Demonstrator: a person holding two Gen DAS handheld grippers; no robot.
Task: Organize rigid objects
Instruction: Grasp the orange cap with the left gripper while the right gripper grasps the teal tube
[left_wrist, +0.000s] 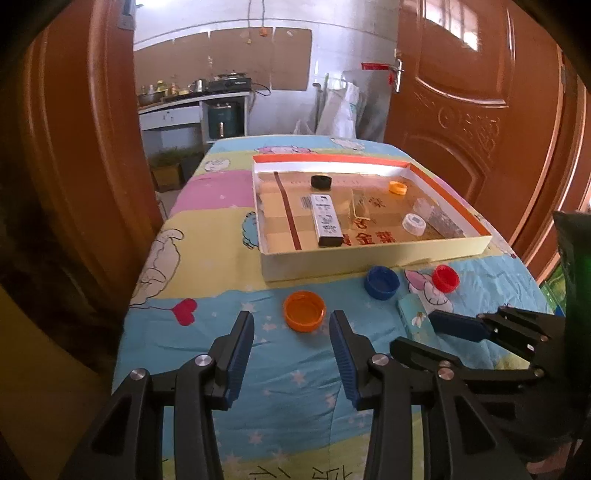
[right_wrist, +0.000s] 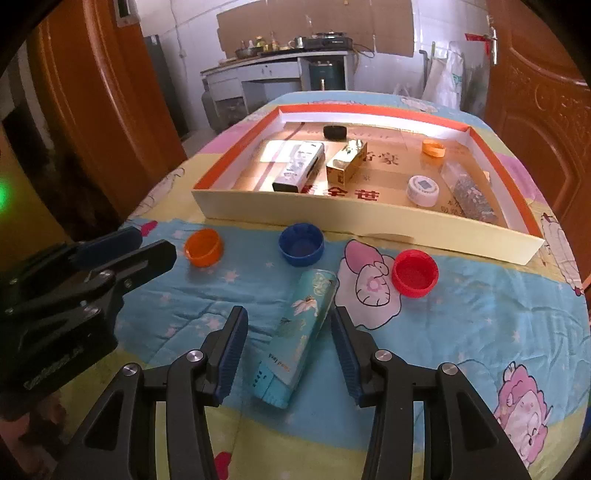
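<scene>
The table, draped in a cartoon-print quilt, is filling the lower half of both views, and the shallow orange-rimmed box is sitting across the upper middle of the right wrist view, already holding a black-and-white carton, a gold pack, a white lid and a few small caps. Below it, in the centre of that view, the teal box is lying flat and slanted, its far end pointing toward the upper right, and the right tool is hanging over it with its jaws standing wide, one on each side of the near half and not yet pressing, as far as the picture shows. For a good pick here, I'd say the tool is wanting a slight twist to square its pads with the long sides, then a squeeze around the middle so the box isn't swinging on the lift. Over in the left wrist view, the left tool is also gaping wide and holding nothing, aimed at the orange cap sitting just beyond its tips at lower centre; it needs to straddle the rim evenly. The blue cap and red cap are waiting just in front of the box wall, centre and right of centre.
</scene>
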